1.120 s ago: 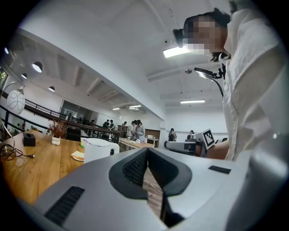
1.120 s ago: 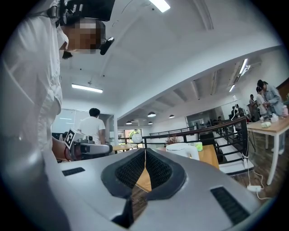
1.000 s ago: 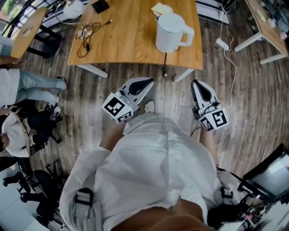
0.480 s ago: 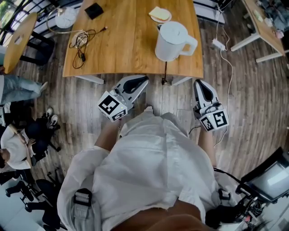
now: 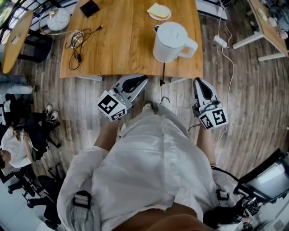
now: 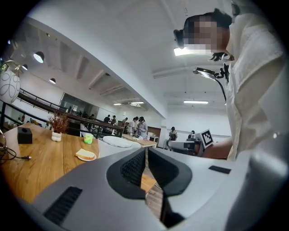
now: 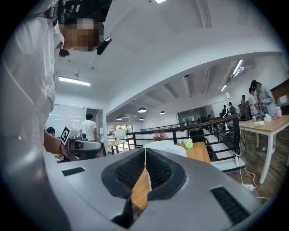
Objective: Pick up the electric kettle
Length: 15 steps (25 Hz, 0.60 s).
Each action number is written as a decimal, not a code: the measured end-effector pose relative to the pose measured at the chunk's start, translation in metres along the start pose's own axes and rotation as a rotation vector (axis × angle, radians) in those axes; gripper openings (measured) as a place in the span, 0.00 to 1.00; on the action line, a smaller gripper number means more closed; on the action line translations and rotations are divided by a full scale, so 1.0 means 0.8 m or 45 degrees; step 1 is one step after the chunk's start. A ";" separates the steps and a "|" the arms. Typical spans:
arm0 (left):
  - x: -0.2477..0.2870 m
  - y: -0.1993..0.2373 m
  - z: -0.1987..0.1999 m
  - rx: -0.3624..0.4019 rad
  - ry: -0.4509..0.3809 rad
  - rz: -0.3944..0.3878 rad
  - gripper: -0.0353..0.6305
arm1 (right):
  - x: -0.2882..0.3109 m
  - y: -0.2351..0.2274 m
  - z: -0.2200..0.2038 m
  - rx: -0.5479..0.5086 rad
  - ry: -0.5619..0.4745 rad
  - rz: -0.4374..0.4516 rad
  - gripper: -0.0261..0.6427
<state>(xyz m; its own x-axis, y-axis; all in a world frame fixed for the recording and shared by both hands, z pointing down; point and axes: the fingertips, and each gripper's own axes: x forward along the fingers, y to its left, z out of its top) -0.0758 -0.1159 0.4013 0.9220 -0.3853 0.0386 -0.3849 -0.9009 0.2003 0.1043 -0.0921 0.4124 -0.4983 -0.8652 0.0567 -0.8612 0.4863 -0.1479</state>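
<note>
The white electric kettle (image 5: 170, 41) stands near the front right edge of the wooden table (image 5: 126, 40), its handle pointing right. My left gripper (image 5: 143, 79) is shut and empty, held level just short of the table edge, left of the kettle. My right gripper (image 5: 197, 81) is also shut and empty, off the table's right corner. In the left gripper view the kettle's lid (image 6: 118, 141) shows beyond the closed left gripper (image 6: 146, 155). In the right gripper view the kettle (image 7: 174, 148) sits right behind the closed right gripper (image 7: 145, 158).
A plate with bread (image 5: 159, 11) lies behind the kettle. Tangled cables (image 5: 76, 40) and a black box (image 5: 89, 6) lie at the table's left. The kettle's cord (image 5: 163, 74) hangs over the front edge. A power strip (image 5: 221, 41) lies on the floor. People sit at the left (image 5: 18, 135).
Both grippers, still shut, have come forward to the table's front edge. The kettle and table now sit closer in the head view.
</note>
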 end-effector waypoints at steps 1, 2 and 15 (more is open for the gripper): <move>0.005 0.000 -0.001 -0.012 0.008 0.009 0.06 | 0.002 -0.006 0.000 0.001 0.007 0.009 0.06; 0.011 0.000 -0.002 -0.022 0.017 0.014 0.06 | 0.004 -0.013 0.001 0.001 0.014 0.020 0.06; 0.059 -0.006 -0.018 -0.033 0.084 0.044 0.06 | 0.029 -0.077 -0.028 0.010 0.091 0.102 0.06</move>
<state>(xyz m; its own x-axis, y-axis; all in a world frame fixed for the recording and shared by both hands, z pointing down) -0.0299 -0.1268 0.4161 0.9094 -0.4011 0.1101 -0.4159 -0.8817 0.2229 0.1438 -0.1391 0.4449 -0.5719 -0.8123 0.1146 -0.8175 0.5526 -0.1623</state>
